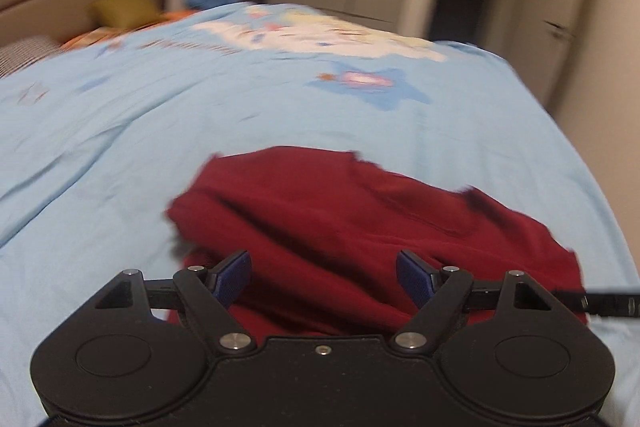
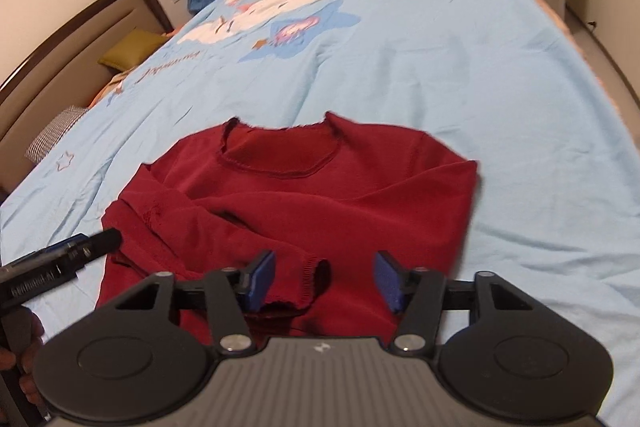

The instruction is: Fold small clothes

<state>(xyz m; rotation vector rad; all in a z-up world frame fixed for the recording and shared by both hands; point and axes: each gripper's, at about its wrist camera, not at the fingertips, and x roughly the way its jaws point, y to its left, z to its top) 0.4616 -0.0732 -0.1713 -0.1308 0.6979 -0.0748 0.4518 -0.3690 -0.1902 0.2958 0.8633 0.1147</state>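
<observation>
Right wrist view gives the clearest look, so going off that first: a dark red sweater (image 2: 304,195) is lying on the bed, spread over a light blue bedsheet (image 2: 460,75) with a cartoon print up toward the far end. The neckline points away from the camera, and one sleeve is folded across the front so its cuff (image 2: 308,283) sits right near the bottom edge. The right hand-held gripper (image 2: 325,279) hangs over that cuff with its blue pads apart at a middling width, the cuff sitting between them, and neither pad looks like it's pressing on the cloth. The left hand-held gripper (image 1: 323,277) is over the same sweater from the other side, jaws spread wide, nothing clamped, red fabric showing underneath the gap. That view is pretty blurry, so the folds are hard to read there. You can see the black end of the left tool poking in at the left edge of the right wrist view, close to the sweater's edge. Off to the side there's a brown headboard (image 2: 80,39) and a mustard pillow (image 2: 132,49).
</observation>
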